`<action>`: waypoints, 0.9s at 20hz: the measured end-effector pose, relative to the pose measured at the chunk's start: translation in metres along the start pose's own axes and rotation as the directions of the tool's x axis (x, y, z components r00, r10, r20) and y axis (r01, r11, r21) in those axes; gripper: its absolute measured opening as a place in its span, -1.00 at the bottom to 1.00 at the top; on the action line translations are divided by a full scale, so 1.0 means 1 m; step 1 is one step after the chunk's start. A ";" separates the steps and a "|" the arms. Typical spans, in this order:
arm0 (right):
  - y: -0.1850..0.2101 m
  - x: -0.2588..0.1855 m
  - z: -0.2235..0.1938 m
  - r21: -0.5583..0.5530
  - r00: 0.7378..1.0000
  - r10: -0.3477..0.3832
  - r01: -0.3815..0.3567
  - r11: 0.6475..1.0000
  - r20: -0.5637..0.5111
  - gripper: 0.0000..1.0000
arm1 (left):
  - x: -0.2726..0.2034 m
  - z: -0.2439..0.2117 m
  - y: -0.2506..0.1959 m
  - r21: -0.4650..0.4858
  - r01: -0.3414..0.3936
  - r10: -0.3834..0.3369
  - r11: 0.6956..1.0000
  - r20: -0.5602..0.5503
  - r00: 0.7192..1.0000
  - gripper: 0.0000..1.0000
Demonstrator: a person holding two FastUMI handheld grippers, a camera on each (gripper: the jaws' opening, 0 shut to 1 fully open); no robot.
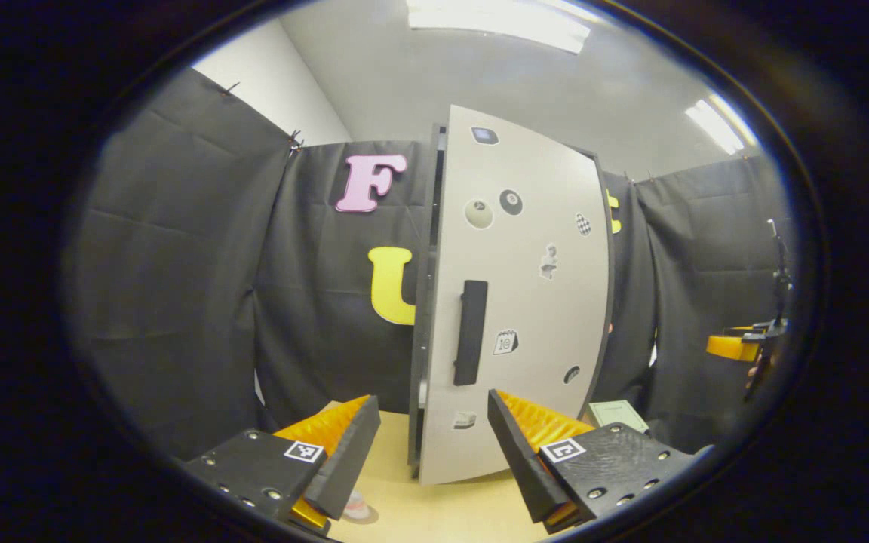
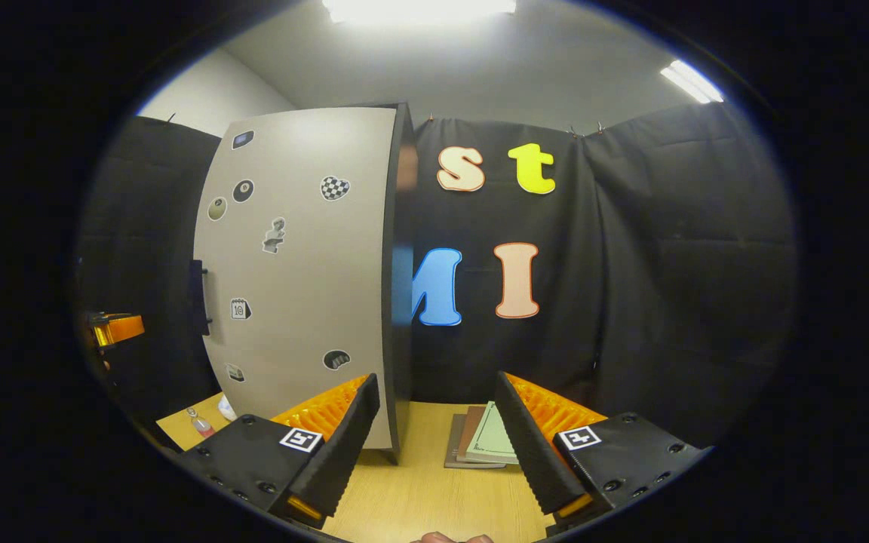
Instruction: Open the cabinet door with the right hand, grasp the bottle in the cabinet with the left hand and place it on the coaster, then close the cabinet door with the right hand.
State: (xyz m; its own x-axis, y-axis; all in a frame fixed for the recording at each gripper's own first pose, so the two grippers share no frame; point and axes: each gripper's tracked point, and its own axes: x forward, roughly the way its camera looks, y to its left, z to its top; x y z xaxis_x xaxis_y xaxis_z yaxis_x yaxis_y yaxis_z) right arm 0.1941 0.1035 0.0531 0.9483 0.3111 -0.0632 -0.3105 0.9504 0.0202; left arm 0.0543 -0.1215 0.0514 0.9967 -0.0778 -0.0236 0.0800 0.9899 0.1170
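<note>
The cabinet stands on the wooden table with its grey, sticker-covered door (image 1: 525, 302) facing me and looking shut. Its black vertical handle (image 1: 471, 332) is just beyond my left gripper (image 1: 434, 445), which is open and holds nothing. The bottle is hidden behind the door. A small pale and pink round thing (image 1: 359, 509), perhaps the coaster, lies on the table under my left finger. In the right gripper view the door (image 2: 299, 264) is at the left, its handle (image 2: 197, 298) at the far edge. My right gripper (image 2: 438, 437) is open and empty, near the cabinet's dark side (image 2: 397, 264).
A stack of books (image 2: 483, 441) lies on the wooden table (image 2: 419, 490) right of the cabinet, with the green top book (image 1: 615, 413) also visible past the door. Black cloth walls close in the booth. Small items (image 2: 197, 422) lie left of the cabinet.
</note>
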 end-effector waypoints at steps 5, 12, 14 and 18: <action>-0.011 -0.004 -0.012 0.062 1.000 -0.006 0.005 0.998 0.011 0.95 | -0.015 0.015 -0.020 0.000 -0.044 0.044 0.999 0.037 0.998 0.73; -0.004 0.000 -0.020 0.043 0.999 -0.037 0.036 0.998 0.028 0.95 | 0.002 0.004 -0.054 0.081 0.024 -0.025 0.996 0.018 1.000 0.73; -0.002 0.000 -0.024 0.037 0.998 -0.052 0.051 0.998 0.024 0.95 | 0.006 0.000 -0.062 0.104 0.033 -0.035 0.994 0.020 0.999 0.73; 0.009 -0.001 -0.038 0.085 0.998 -0.056 0.058 0.995 -0.028 0.96 | 0.014 -0.015 -0.078 0.065 0.098 -0.099 0.993 0.018 0.995 0.75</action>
State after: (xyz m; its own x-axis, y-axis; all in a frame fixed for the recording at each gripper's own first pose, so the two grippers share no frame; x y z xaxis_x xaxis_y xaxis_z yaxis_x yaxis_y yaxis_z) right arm 0.1880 0.1122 0.0158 0.9618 0.2578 -0.0925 -0.2484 0.9633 0.1014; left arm 0.0619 -0.1983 0.0269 0.9839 -0.1778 -0.0175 0.1780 0.9677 0.1786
